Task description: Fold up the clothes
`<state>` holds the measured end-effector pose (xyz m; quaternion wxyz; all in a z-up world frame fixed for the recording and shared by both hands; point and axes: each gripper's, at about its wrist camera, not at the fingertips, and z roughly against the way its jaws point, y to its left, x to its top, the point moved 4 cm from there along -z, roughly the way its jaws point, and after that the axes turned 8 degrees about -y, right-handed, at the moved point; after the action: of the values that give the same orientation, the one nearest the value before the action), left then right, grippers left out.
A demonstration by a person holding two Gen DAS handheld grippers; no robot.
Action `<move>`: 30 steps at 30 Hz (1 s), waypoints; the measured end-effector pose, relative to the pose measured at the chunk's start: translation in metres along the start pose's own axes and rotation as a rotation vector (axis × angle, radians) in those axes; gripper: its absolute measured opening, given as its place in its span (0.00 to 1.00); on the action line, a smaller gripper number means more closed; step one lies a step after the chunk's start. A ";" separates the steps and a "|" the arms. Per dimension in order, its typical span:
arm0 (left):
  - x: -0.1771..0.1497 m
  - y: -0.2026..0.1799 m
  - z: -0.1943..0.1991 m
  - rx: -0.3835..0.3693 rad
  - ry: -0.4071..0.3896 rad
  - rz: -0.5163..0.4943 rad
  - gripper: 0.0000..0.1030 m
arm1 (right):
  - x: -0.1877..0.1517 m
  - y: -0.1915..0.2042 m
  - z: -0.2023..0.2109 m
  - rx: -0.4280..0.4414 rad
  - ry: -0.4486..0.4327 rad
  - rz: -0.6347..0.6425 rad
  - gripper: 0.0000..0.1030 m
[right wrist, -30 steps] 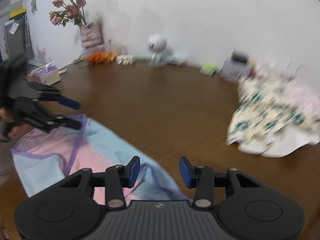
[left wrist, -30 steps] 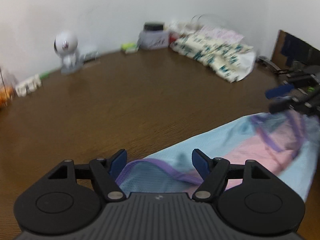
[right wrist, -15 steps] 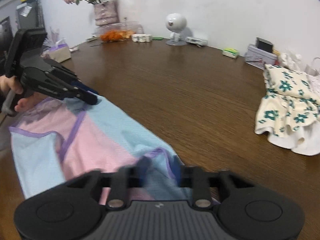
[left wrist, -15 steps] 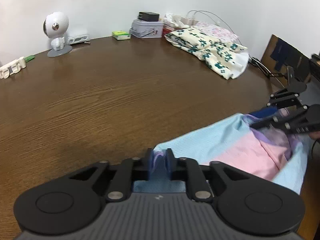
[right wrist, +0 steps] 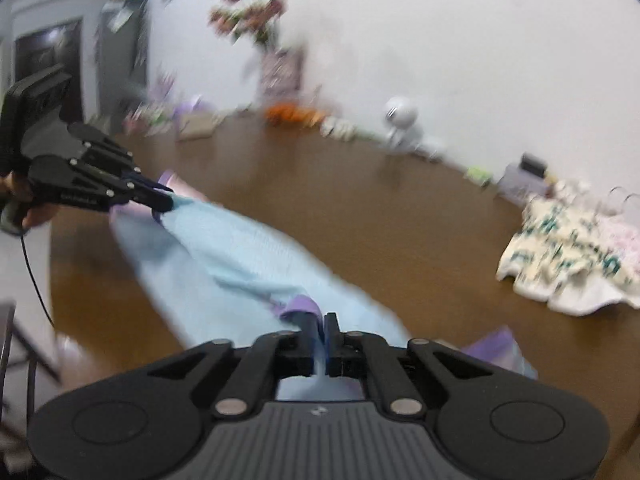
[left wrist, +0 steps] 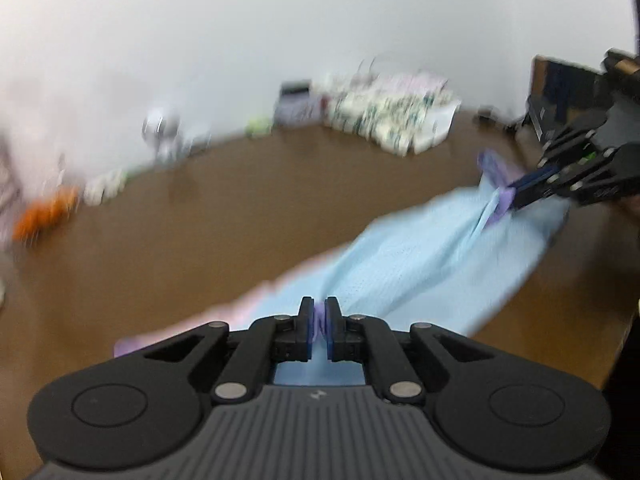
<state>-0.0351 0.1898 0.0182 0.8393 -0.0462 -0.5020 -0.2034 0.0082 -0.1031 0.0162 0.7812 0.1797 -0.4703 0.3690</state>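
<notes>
The left gripper (left wrist: pixel 320 312) and the right gripper (right wrist: pixel 319 326) each had their jaws clenched on a purple-trimmed edge of the light blue garment (left wrist: pixel 420 264) — stretched between them above the brown worktop (left wrist: pixel 200 220) (a floral cloth (right wrist: pixel 568 256) lay far right).

My brown table (left wrist: pixel 208 240) carries a blue garment (left wrist: pixel 420 264), a floral cloth pile (right wrist: pixel 568 256) and a white figurine (right wrist: pixel 400 124).
</notes>
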 end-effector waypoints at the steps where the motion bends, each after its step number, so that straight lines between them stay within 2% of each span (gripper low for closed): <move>1: -0.003 0.003 0.005 0.007 -0.004 0.028 0.11 | -0.002 0.001 0.005 0.015 -0.004 -0.006 0.08; 2: -0.006 0.006 0.010 0.015 -0.007 0.055 0.17 | 0.000 -0.001 0.010 0.031 -0.021 -0.029 0.11; 3: -0.008 0.011 0.014 0.029 -0.013 0.084 0.35 | 0.005 -0.004 0.013 0.033 -0.045 -0.057 0.18; 4: -0.006 0.019 0.017 0.061 -0.024 0.115 0.46 | 0.011 -0.007 0.016 0.034 -0.068 -0.086 0.27; 5: -0.005 0.027 0.019 0.089 -0.027 0.152 0.58 | 0.017 -0.011 0.018 0.035 -0.092 -0.114 0.30; 6: -0.005 0.038 0.016 0.108 -0.009 0.205 0.61 | 0.019 -0.016 0.014 0.004 -0.087 -0.149 0.31; 8: -0.007 0.060 0.012 0.141 0.029 0.311 0.61 | 0.024 -0.027 0.006 -0.060 -0.076 -0.218 0.31; 10: -0.013 0.077 0.005 0.146 0.069 0.426 0.60 | 0.022 -0.032 -0.004 -0.112 -0.044 -0.261 0.30; 12: -0.019 0.089 -0.001 0.146 0.098 0.521 0.56 | 0.021 -0.023 -0.010 -0.070 -0.043 -0.275 0.30; 14: -0.021 0.096 -0.007 0.154 0.097 0.571 0.55 | 0.024 -0.005 -0.022 -0.028 -0.033 -0.245 0.30; 17: -0.021 0.105 -0.022 0.131 0.103 0.627 0.37 | 0.027 0.020 -0.040 0.019 -0.012 -0.195 0.28; 18: -0.022 0.108 -0.025 0.121 0.104 0.645 0.24 | 0.028 0.029 -0.046 0.032 -0.004 -0.178 0.28; 20: -0.022 0.112 -0.030 0.123 0.123 0.673 0.05 | 0.028 0.042 -0.056 0.047 0.002 -0.162 0.28; 26: -0.017 0.132 -0.035 0.117 0.042 0.814 0.02 | 0.023 0.058 -0.064 0.053 0.012 -0.161 0.28; 30: -0.014 0.142 -0.033 0.139 -0.013 0.836 0.01 | 0.036 0.067 -0.064 0.084 -0.020 -0.140 0.29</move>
<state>0.0412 0.3144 0.0084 0.8475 -0.1904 -0.4579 0.1889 0.0071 -0.0035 0.0111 0.7922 0.2485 -0.4485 0.3310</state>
